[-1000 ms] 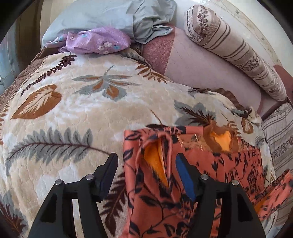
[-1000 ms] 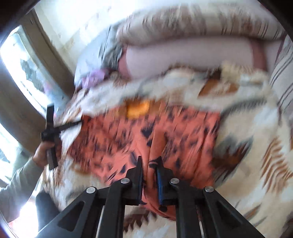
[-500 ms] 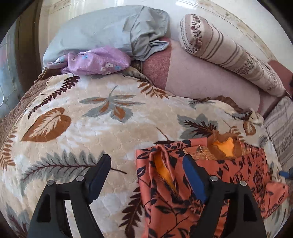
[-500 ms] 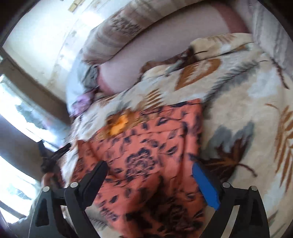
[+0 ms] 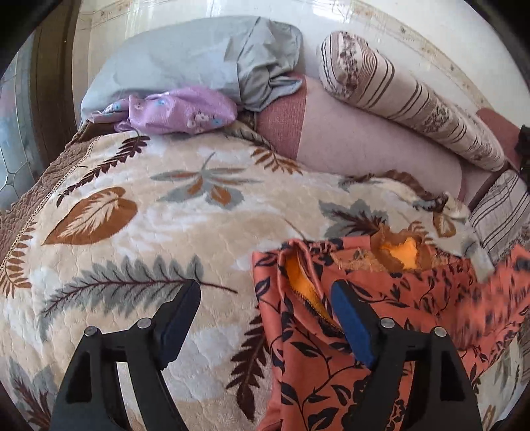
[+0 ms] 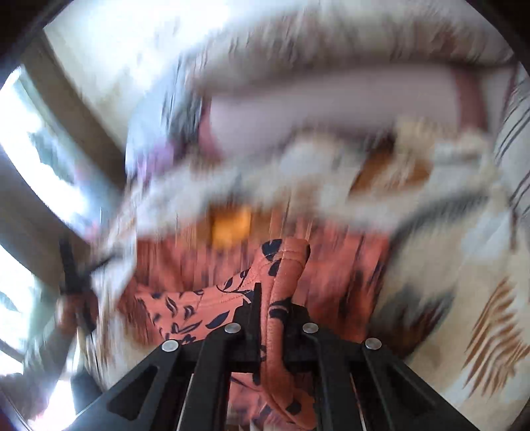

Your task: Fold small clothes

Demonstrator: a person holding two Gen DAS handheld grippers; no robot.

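right wrist view: my right hand-held gripper (image 6: 271, 318) pinches a fold of the orange floral garment (image 6: 285, 265); my left hand-held gripper (image 5: 265, 315) gapes wide above the bed (image 5: 139, 238), holding nothing.

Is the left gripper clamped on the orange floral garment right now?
No. The left gripper stands wide open over the orange floral garment's left edge, with nothing pinched between its fingers.

A leaf-print blanket (image 5: 139, 238) covers the bed; a striped bolster (image 5: 407, 96) against a pale wall (image 5: 364, 20) (daylit)
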